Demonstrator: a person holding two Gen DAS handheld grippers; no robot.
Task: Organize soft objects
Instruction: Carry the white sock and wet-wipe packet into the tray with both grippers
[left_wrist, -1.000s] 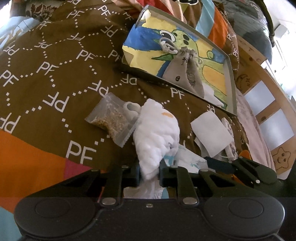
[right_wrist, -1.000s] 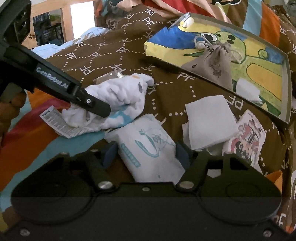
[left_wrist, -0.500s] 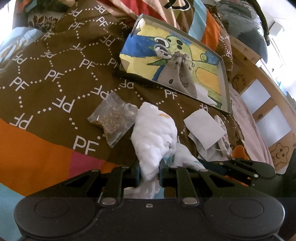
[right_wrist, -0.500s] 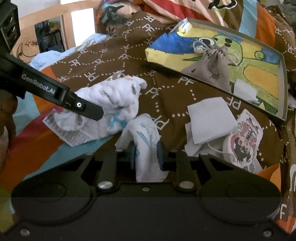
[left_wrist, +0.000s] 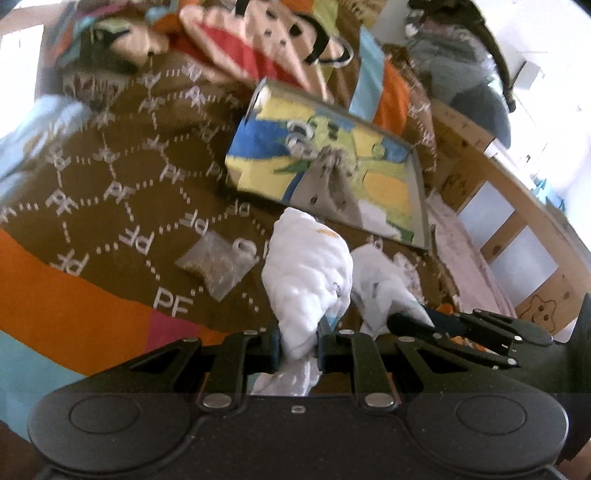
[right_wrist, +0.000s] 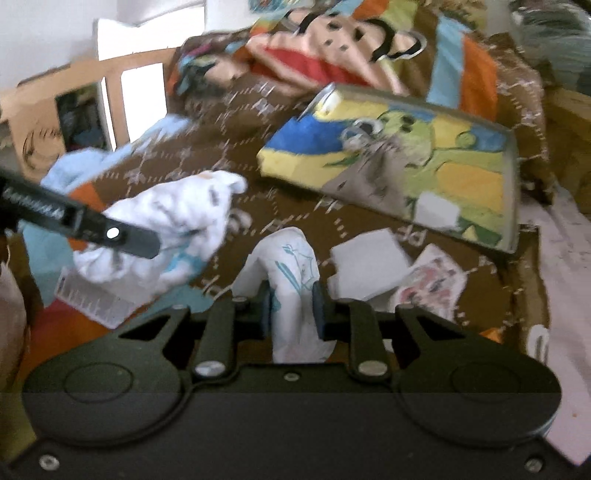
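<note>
On the bedspread (left_wrist: 110, 221), two grippers, left fingers (left_wrist: 271, 343) pinching one white cloth (left_wrist: 306, 273), right fingers (right_wrist: 264, 310) pinching one printed packet (right_wrist: 295, 280)

Left hand-held gripper (left_wrist: 297, 345): I see its jaws pinched tight on white cloth (left_wrist: 308, 273), angled downward. Right hand-held gripper (right_wrist: 291, 308): jaws clamped on a white packet (right_wrist: 291, 266), also tilted down. The two sit close together, side by side.
</note>
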